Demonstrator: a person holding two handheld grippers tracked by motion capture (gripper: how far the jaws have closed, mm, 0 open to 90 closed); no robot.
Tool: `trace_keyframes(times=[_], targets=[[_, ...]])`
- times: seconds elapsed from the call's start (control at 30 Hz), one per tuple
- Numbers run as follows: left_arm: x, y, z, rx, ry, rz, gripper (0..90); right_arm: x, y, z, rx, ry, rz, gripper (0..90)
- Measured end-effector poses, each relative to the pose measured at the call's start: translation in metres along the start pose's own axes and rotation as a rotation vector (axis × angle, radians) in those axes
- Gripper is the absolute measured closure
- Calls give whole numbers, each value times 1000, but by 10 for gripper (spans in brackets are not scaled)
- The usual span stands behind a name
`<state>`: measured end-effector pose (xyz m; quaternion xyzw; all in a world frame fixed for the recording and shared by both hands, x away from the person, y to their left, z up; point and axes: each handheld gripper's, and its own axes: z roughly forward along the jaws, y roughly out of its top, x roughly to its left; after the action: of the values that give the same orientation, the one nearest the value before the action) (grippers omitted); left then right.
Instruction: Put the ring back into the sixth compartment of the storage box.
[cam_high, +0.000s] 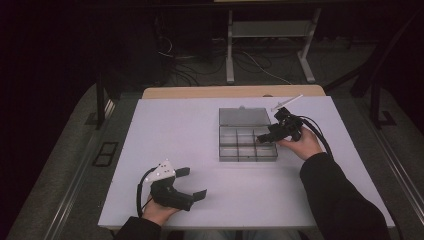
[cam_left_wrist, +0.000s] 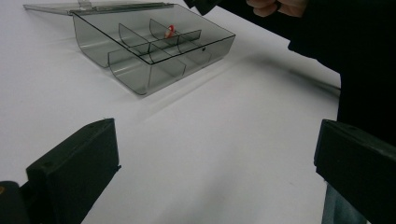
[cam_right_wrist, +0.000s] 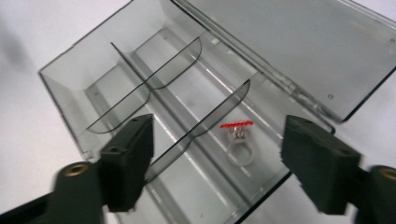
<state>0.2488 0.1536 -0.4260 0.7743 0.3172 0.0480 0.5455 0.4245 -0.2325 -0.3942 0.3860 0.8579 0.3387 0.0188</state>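
Smoky clear plastic forms the compartment box (cam_high: 247, 145) on the white table (cam_high: 170, 130). From the high view we see its lid (cam_high: 243, 116) lying flat open behind it; our right gripper (cam_high: 264, 138) hovers over the box's right end, and our left gripper (cam_high: 192, 182) rests near the table's front edge, well apart from it, jaws spread and empty.

In the left gripper view, a small ring with a red top (cam_left_wrist: 170, 31) sits in a far compartment.

In the right gripper view, our jaws stand wide apart above the ring (cam_right_wrist: 239, 140), holding nothing. It lies in a compartment against the hinge side, just beside a curved divider (cam_right_wrist: 205, 123), red bar toward the lid and band toward us.

We judge the ring placed; closing the lid is likely what is left.
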Motion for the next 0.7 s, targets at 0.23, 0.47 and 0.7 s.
trace_keyframes(times=[0.23,0.47,0.7], targets=[[0,0,0,-2,3,-6,0,12,-13,-16,-50,-20,3,8],[-1,0,0,-6,4,-3,0,24,-27,-34,-99,3,6,9],[-1,0,0,-7,5,-7,0,36,-42,-49,-126,4,-10,9]])
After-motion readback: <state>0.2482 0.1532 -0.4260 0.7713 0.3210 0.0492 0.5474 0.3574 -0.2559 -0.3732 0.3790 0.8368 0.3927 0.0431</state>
